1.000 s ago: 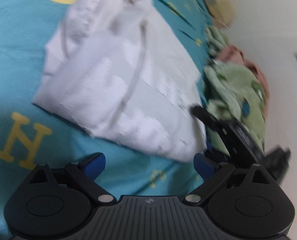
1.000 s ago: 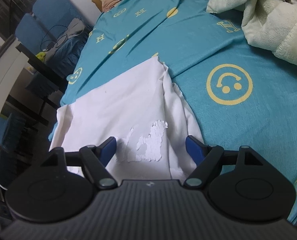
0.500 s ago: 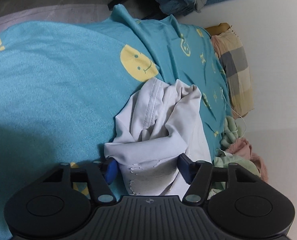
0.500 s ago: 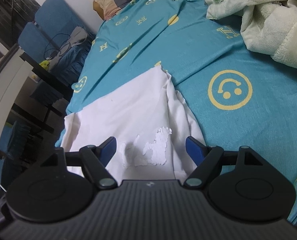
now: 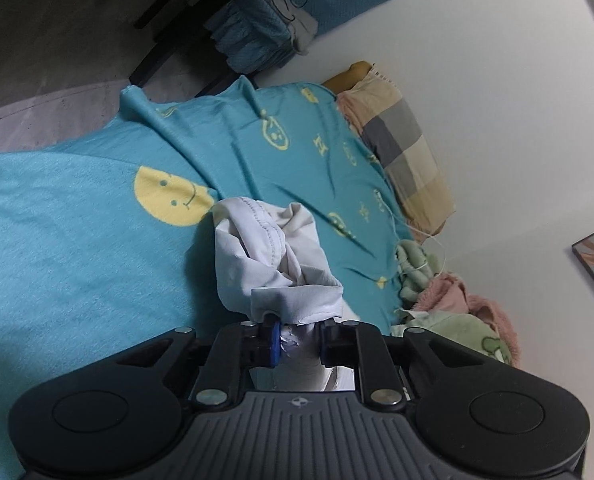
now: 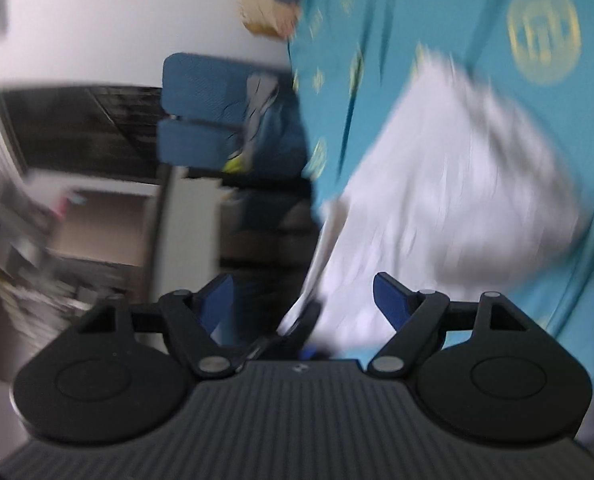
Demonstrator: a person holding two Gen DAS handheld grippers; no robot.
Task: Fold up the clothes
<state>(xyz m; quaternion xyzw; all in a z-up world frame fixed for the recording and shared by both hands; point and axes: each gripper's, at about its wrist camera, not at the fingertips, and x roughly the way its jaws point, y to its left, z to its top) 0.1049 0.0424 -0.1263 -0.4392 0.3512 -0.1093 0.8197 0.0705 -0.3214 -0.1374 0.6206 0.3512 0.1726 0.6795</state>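
Note:
A white garment lies bunched on the teal bedspread. My left gripper is shut on its near edge, and the cloth rises in folds from the jaws. In the blurred right wrist view the same white garment spreads over the bedspread near the bed's edge. My right gripper is open and empty, its blue fingers over the garment's near end.
A checked pillow lies at the head of the bed by the white wall. Green and pink plush blankets are piled on the right. A blue chair and dark shelving stand beside the bed.
My left gripper has closed on the garment's edge and lifted it into a bunch. My right gripper has swung fast to the left, still open; its view is now blurred.

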